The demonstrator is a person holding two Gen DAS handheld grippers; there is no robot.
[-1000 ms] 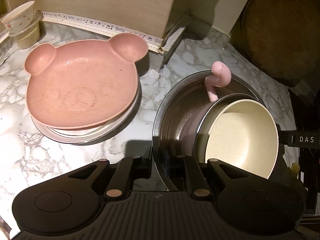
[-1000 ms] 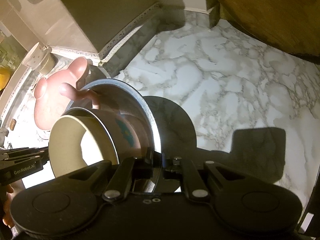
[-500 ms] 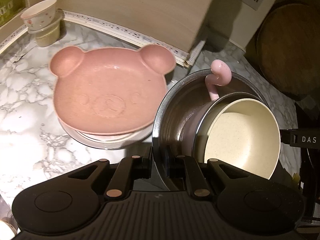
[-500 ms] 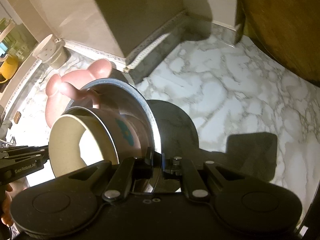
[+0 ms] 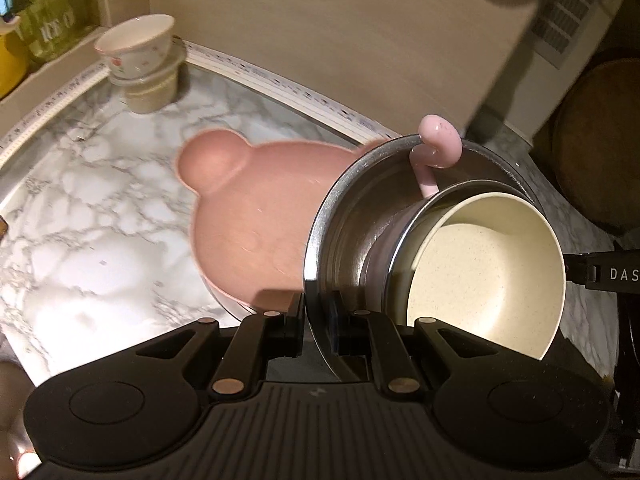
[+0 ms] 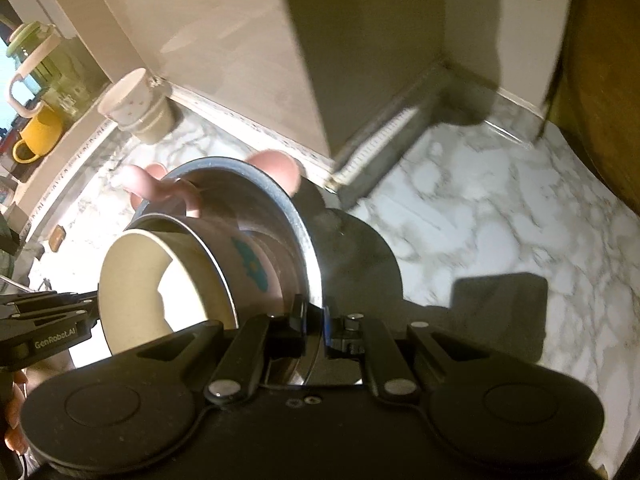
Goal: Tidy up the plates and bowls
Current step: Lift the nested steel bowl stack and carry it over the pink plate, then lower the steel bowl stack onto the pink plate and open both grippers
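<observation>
A steel bowl (image 5: 348, 220) hangs tilted above the marble counter, with a mauve cup (image 5: 480, 272) with a cream inside lying in it. The cup's pink curled handle (image 5: 438, 148) hooks over the bowl's far rim. My left gripper (image 5: 316, 324) is shut on the bowl's near rim. My right gripper (image 6: 314, 320) is shut on the opposite rim of the steel bowl (image 6: 256, 188), beside the cup (image 6: 136, 280). A pink bear-shaped plate (image 5: 248, 216) lies on the counter just left of the bowl and partly behind it. Only one ear of the bear plate (image 6: 276, 164) shows in the right wrist view.
Two small stacked cups (image 5: 140, 64) stand in the far left corner by the wall. A beige cabinet block (image 5: 320, 40) rises behind the plate. A round wooden board (image 5: 600, 140) leans at the right. A yellow mug (image 6: 36, 132) and a pitcher (image 6: 36, 52) sit on a ledge.
Both grippers have carried the steel bowl with the cup leftward and a little up. The bear plate, once clear of the bowl, now lies partly behind its rim.
</observation>
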